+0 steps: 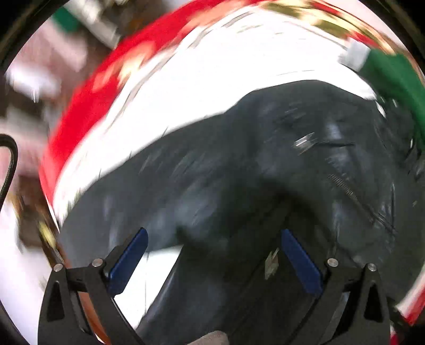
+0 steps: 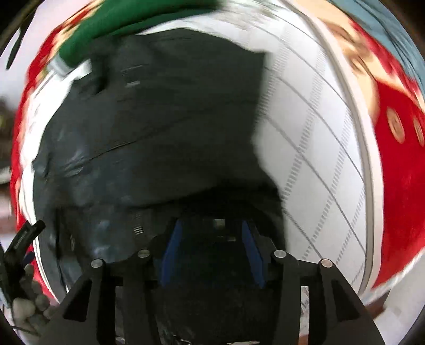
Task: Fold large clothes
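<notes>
Nearest, the left gripper (image 1: pixel 213 254) points down with its blue pads (image 1: pixel 301 261) spread wide, and black cloth of the garment (image 1: pixel 239 172) lies between them, but no pad presses on it. Likewise, the right gripper (image 2: pixel 211 254) stands about half open over the same dark garment, gripping nothing. This garment lies spread on a white sheet (image 2: pixel 313 138) with thin grey lines. Beyond, a green cloth (image 2: pixel 127 24) lies at the far edge, over a red cover (image 2: pixel 398 185).
</notes>
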